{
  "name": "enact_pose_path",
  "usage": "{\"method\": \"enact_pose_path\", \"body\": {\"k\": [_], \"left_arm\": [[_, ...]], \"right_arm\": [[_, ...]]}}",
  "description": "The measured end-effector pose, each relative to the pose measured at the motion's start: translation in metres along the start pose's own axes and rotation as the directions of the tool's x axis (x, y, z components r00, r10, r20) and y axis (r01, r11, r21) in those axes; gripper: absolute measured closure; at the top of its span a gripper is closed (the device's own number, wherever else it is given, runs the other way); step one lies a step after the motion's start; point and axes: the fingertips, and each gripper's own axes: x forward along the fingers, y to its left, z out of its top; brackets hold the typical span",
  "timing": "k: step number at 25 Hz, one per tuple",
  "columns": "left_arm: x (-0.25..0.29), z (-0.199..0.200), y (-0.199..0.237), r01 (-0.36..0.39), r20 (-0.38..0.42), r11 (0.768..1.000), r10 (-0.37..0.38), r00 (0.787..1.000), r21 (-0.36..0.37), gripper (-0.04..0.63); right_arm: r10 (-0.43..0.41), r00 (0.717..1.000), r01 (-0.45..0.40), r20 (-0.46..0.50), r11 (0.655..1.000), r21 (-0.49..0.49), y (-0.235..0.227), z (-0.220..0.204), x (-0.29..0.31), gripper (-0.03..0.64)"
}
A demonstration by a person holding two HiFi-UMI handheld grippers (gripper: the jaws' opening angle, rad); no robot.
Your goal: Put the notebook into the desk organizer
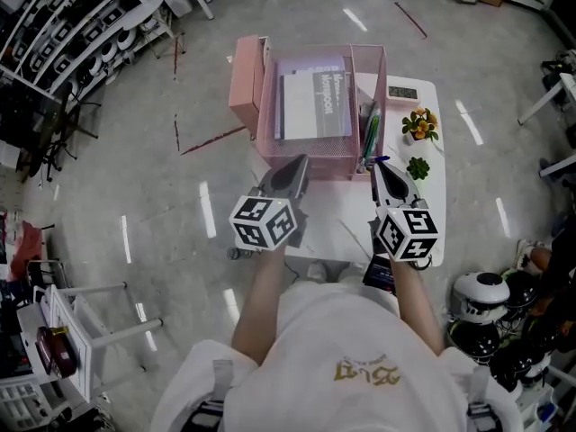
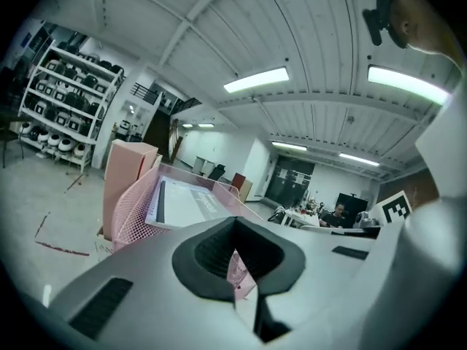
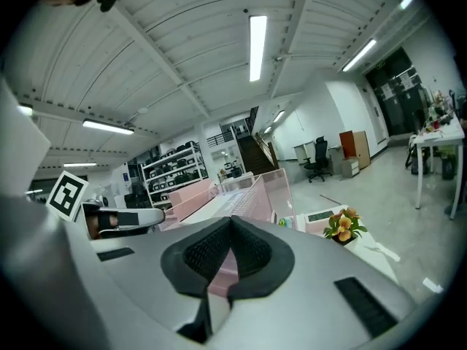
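Observation:
The grey notebook lies flat inside the pink mesh desk organizer on the white table. My left gripper hovers just in front of the organizer's near wall, shut, with nothing between its pads. My right gripper is level with it near the organizer's right front corner, also shut and holding nothing. The left gripper view looks over the left gripper at the notebook in the organizer. The right gripper view shows the right gripper before the organizer.
A pink box stands against the organizer's left side. Pens stand in its right compartment. A digital clock, a flower pot and a small green plant sit on the table's right part. Shelving lines the far left.

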Motion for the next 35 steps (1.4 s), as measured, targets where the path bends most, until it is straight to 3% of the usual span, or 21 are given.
{"method": "enact_pose_path", "body": {"k": [8, 14, 35], "left_arm": [[-0.011, -0.010, -0.002, 0.096, 0.052, 0.986, -0.090, 0.995, -0.133, 0.578], [-0.016, -0.014, -0.010, 0.100, 0.030, 0.991, -0.098, 0.995, -0.088, 0.577], [-0.018, -0.019, -0.004, 0.093, 0.015, 0.991, -0.092, 0.996, -0.093, 0.577]], "right_arm": [[-0.076, 0.997, 0.076, 0.011, 0.997, -0.027, 0.006, -0.010, -0.015, 0.606], [-0.100, 0.995, 0.100, -0.001, 0.994, -0.035, 0.013, -0.015, -0.027, 0.606], [-0.109, 0.994, 0.108, -0.008, 0.994, -0.033, 0.015, -0.020, -0.029, 0.606]]}}
